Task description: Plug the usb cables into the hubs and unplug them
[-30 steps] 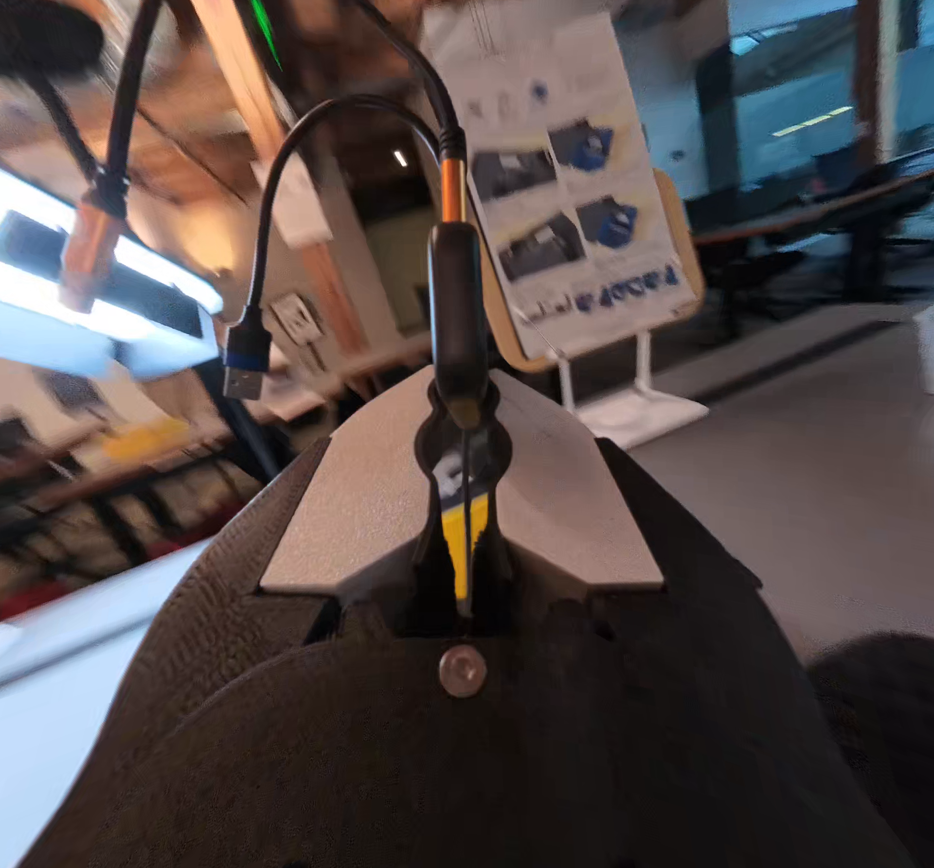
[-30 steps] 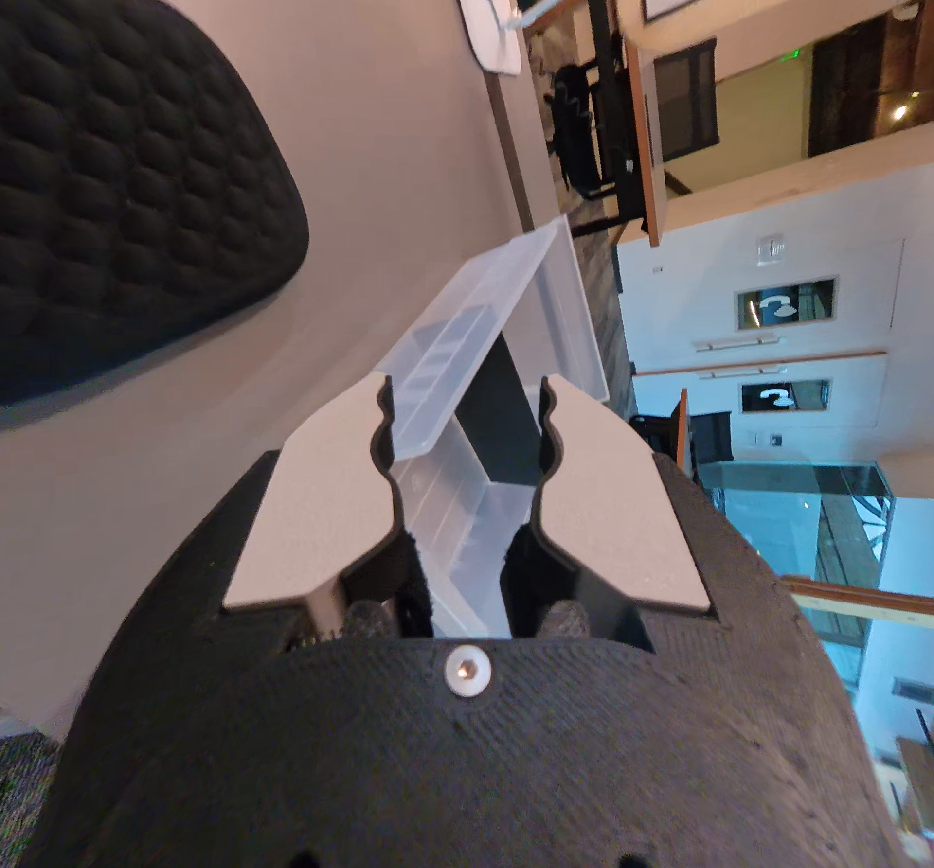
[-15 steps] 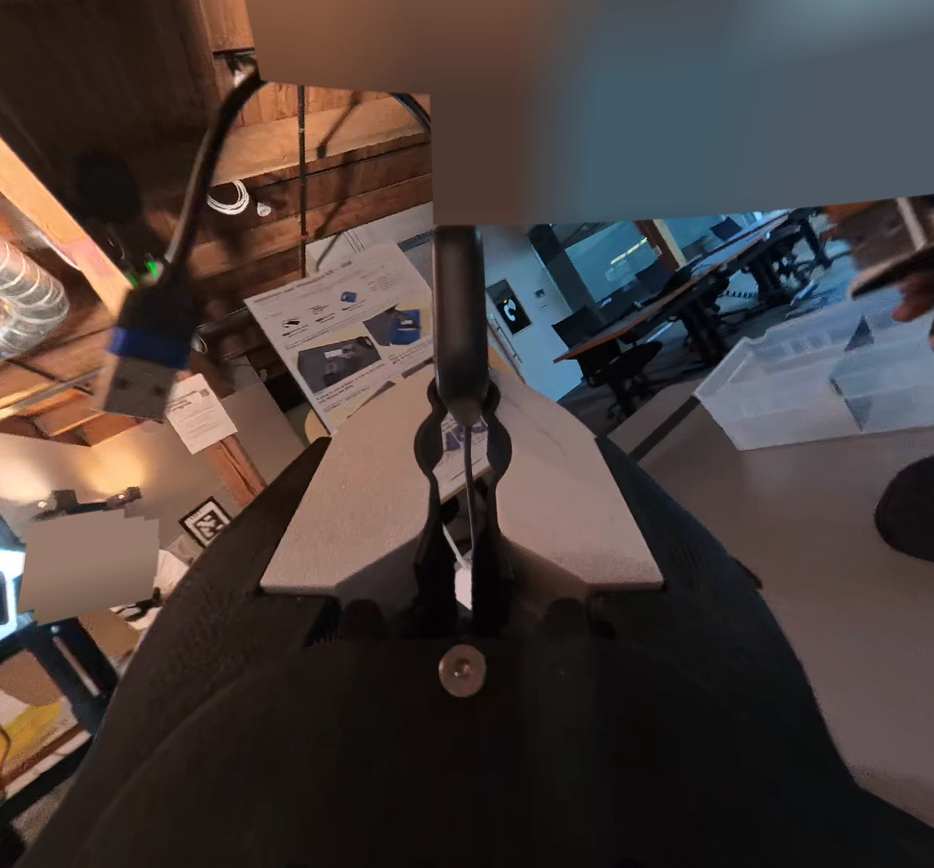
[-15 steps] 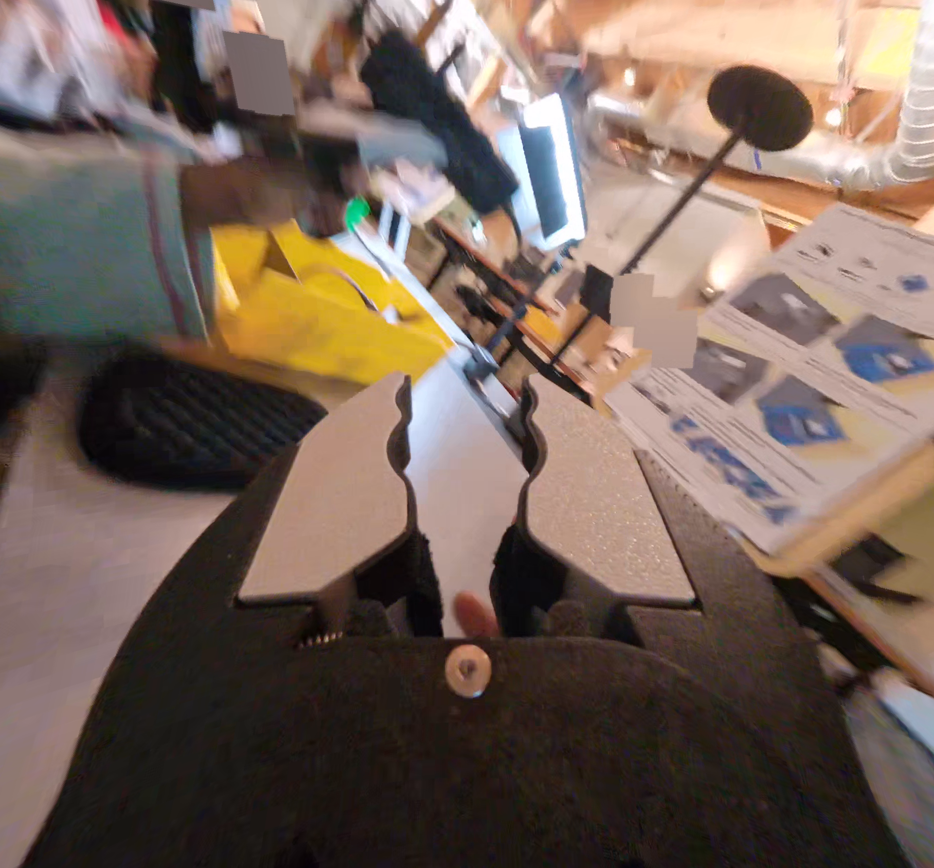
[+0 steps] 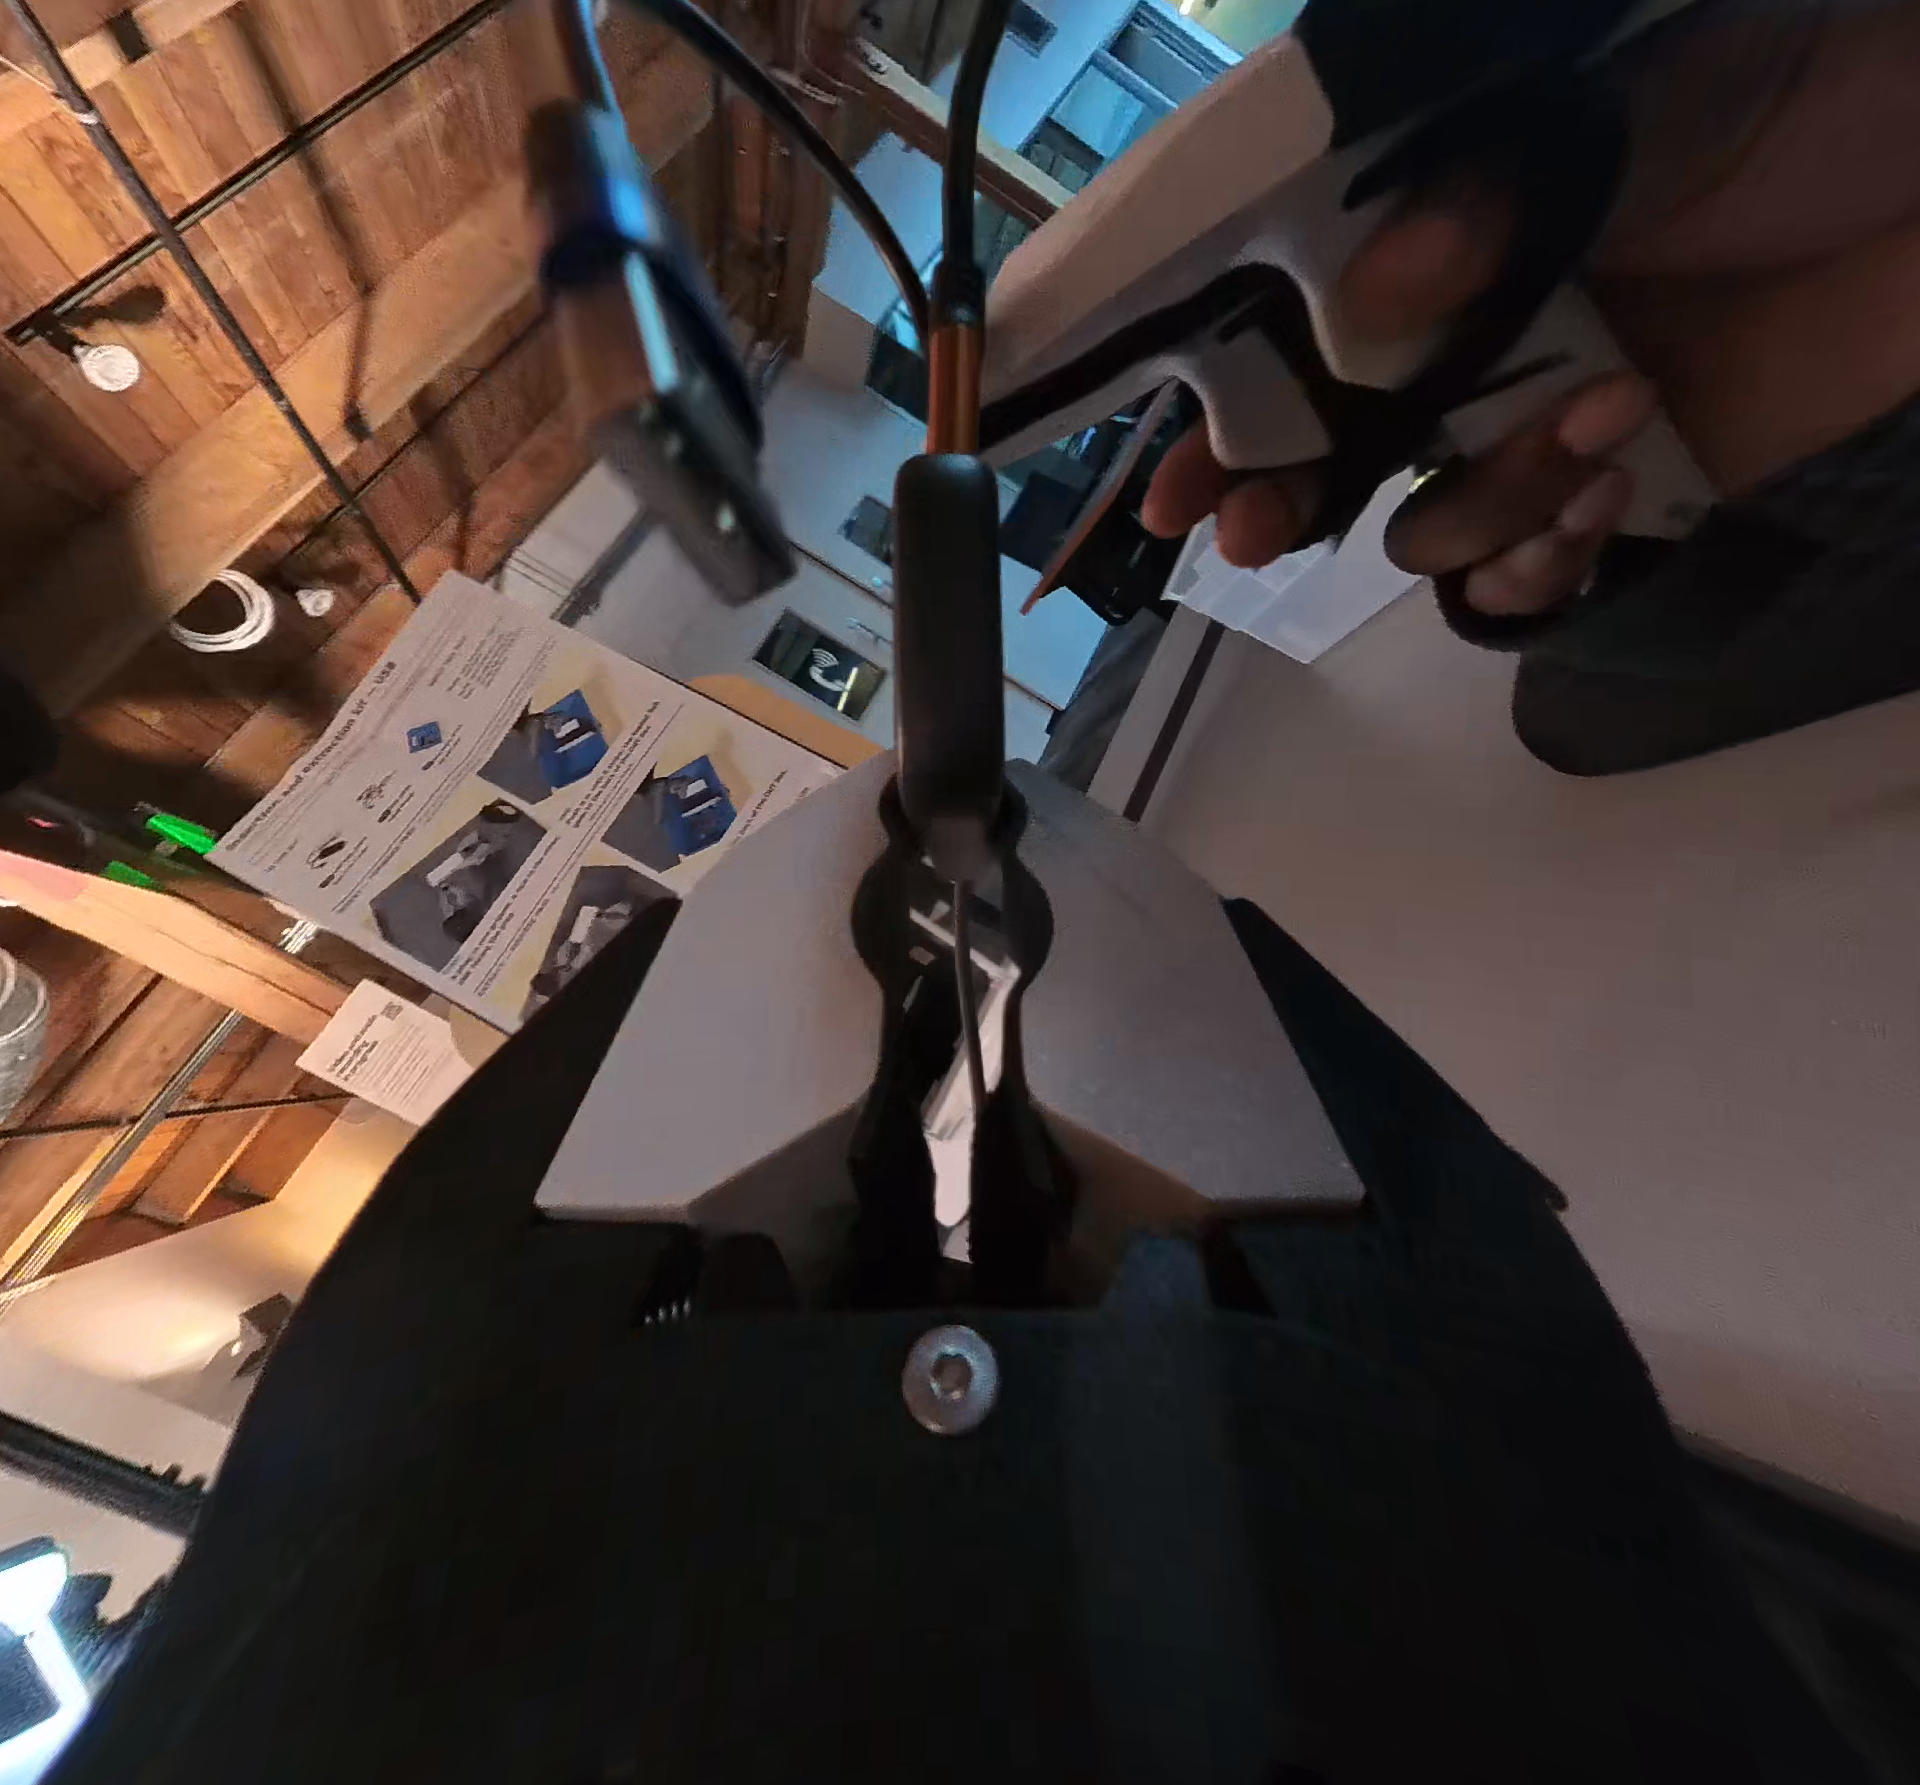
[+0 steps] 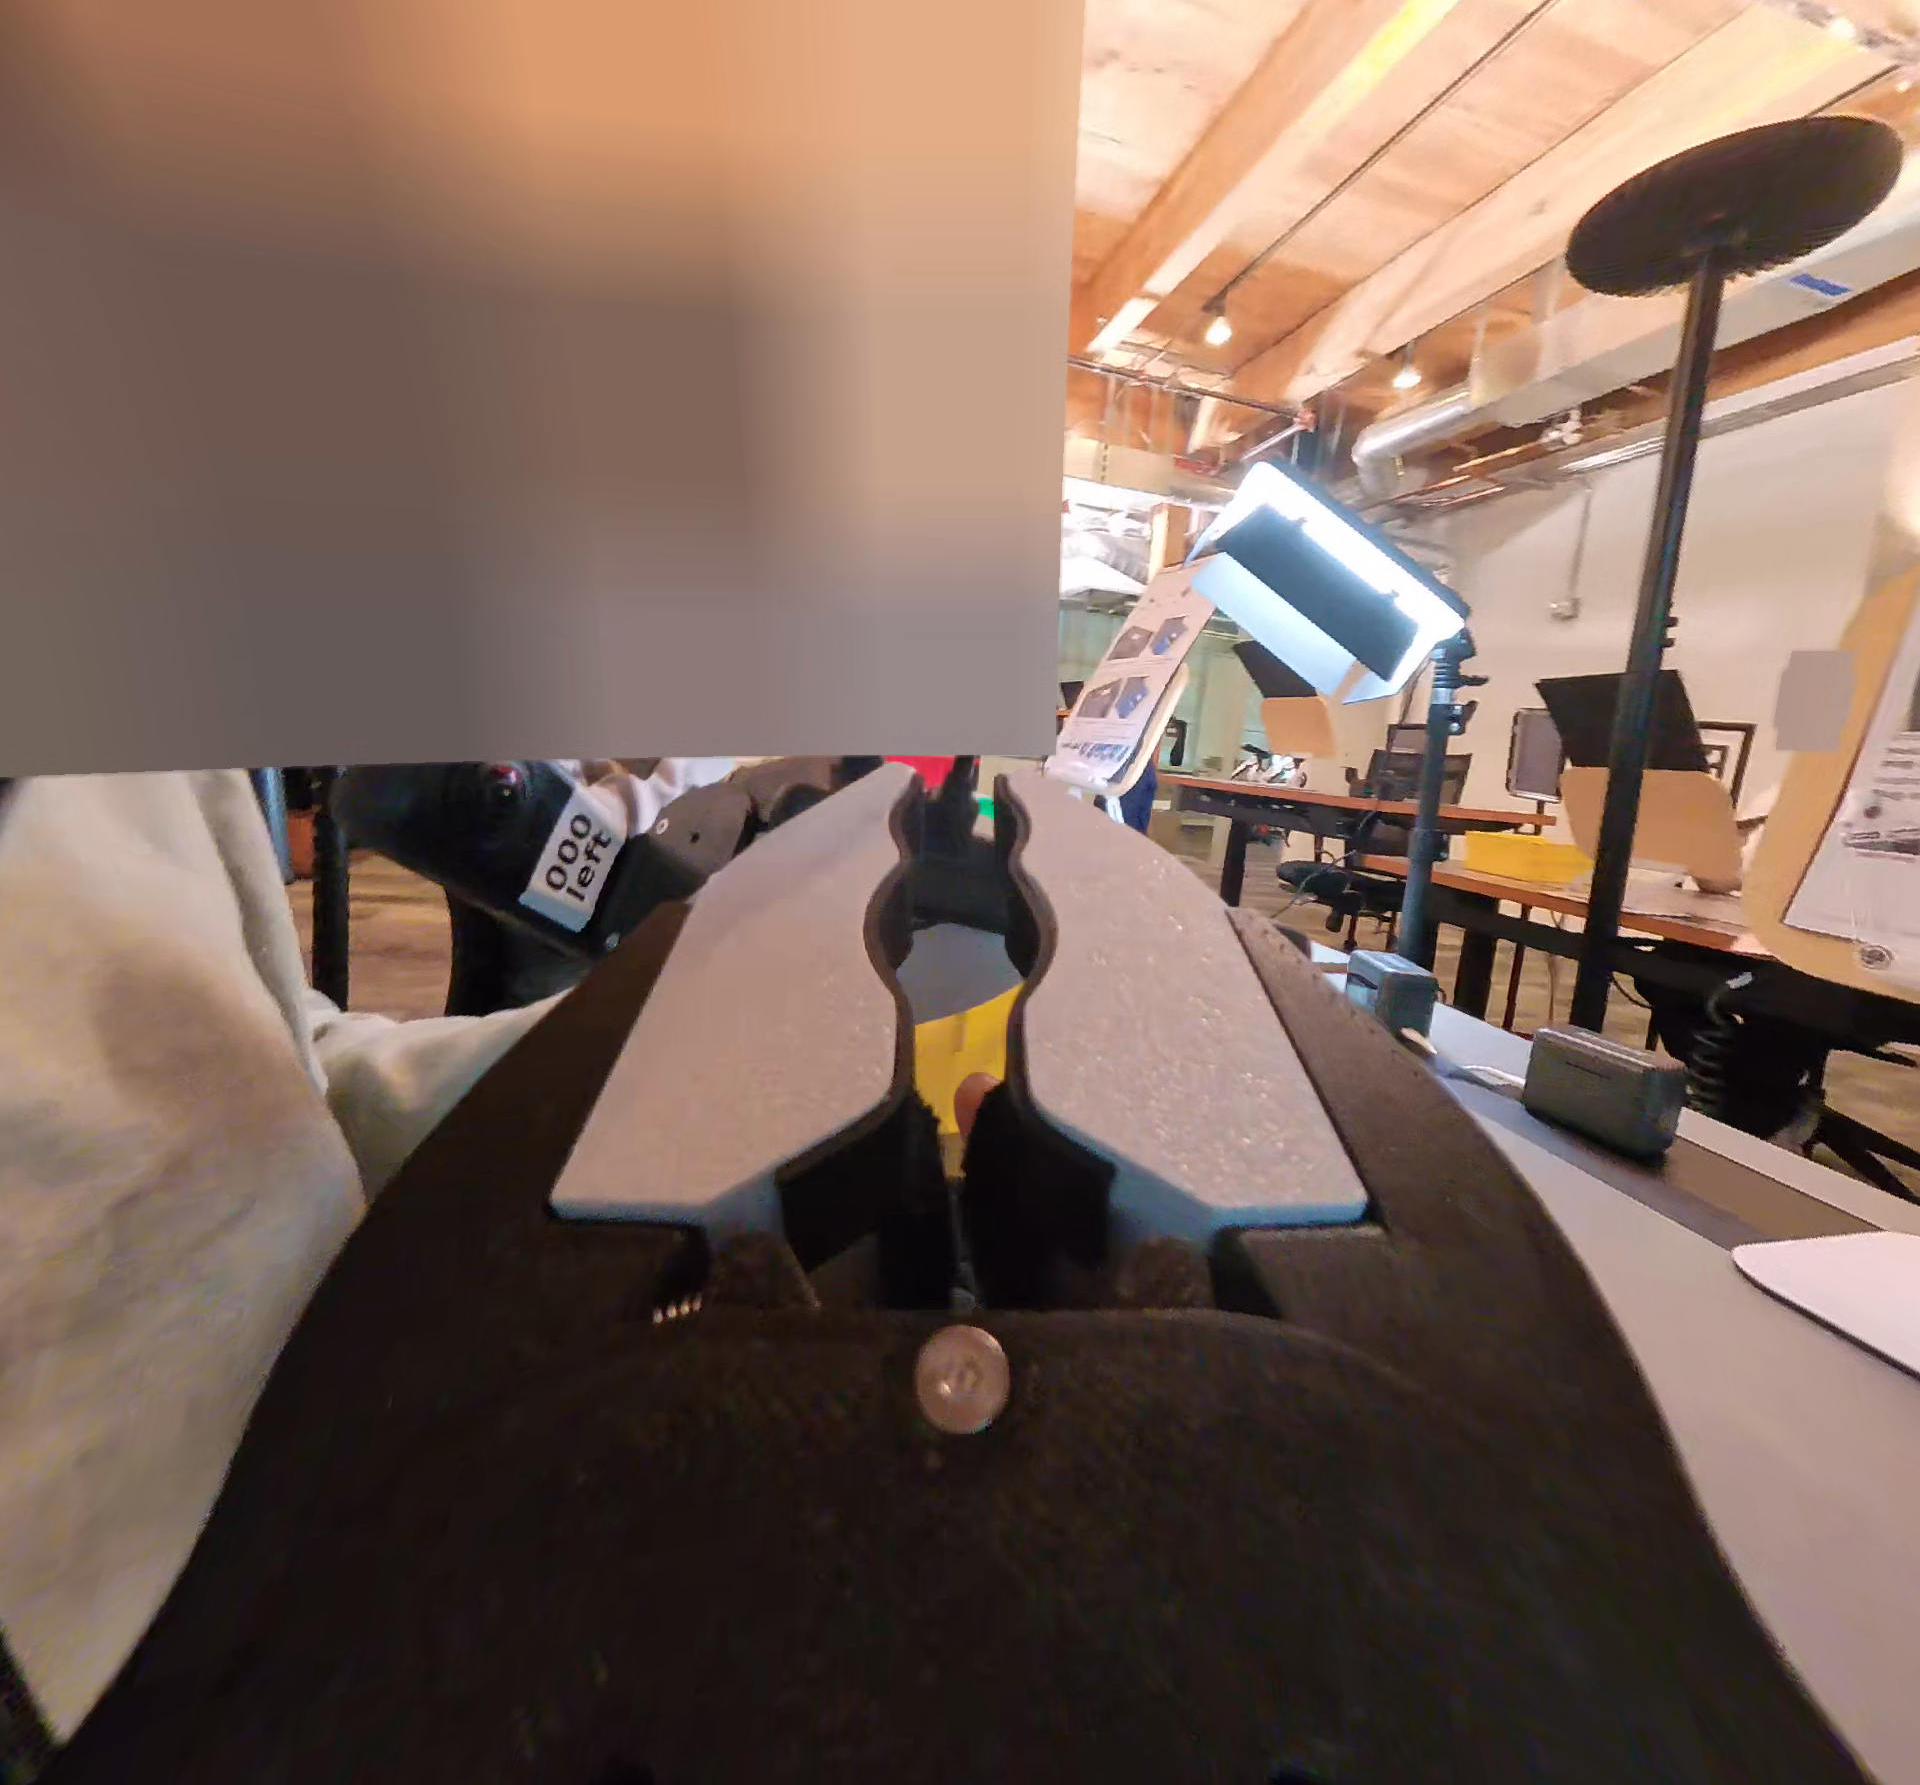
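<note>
Under wooden ceiling beams, left gripper clamped on slim rigid black hub at frame centre, limp cable dangling upper left, best pinched by plug; right gripper slightly parted, empty.

Both wrist views tilt upward

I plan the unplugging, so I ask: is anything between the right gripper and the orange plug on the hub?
Nothing visible. The right gripper is right beside the orange plug atop the hub; the blue plug dangles on the far side.
</note>
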